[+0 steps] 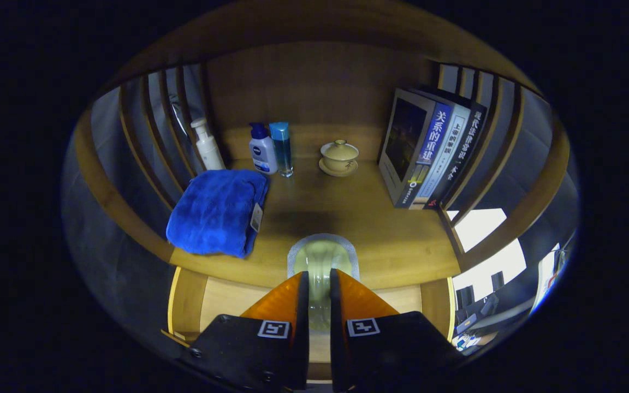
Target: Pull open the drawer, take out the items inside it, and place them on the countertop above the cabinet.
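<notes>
My gripper (319, 273) is shut on a clear glass cup (322, 254), with both fingers pressing on it. The cup's round rim stands just ahead of the fingertips, at the front edge of the wooden countertop (347, 213). I cannot tell whether the cup rests on the wood or hangs just above it. Below the countertop the drawer (227, 297) stands pulled open, and its pale wood floor shows on both sides of the fingers. A folded blue towel (216, 210) lies on the countertop to the left of the cup.
At the back of the countertop stand a white pump bottle (207, 144), a white-and-blue bottle (262, 148), a blue bottle (282, 146) and a lidded tea bowl (339, 157). Several books (429, 150) lean at the right. Wooden slats (150, 125) close both sides.
</notes>
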`<state>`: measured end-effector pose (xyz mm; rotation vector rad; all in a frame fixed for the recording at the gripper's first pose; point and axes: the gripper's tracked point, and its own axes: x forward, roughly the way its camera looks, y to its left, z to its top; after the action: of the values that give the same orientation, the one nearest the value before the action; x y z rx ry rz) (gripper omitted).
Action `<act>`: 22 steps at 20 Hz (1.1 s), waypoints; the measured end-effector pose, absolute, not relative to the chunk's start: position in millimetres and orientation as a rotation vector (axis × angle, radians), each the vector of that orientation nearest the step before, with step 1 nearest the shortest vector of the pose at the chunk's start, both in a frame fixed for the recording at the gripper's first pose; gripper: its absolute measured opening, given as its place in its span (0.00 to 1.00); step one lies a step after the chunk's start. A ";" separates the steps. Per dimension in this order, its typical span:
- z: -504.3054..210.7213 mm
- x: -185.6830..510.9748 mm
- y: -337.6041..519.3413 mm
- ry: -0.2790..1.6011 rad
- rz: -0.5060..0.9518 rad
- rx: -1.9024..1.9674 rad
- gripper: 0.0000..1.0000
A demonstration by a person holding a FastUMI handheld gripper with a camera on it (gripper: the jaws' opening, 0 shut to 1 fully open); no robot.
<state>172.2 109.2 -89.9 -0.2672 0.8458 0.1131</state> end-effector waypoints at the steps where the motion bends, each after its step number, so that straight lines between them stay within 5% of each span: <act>1: -89.3 181.5 112.4 0.839 0.109 -0.267 0.25; 17: -131.4 280.6 122.1 0.790 0.072 -0.258 0.25; 22: -124.2 282.3 121.7 0.757 0.077 -0.252 0.33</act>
<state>282.3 121.7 -124.2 -0.2517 0.7567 0.0772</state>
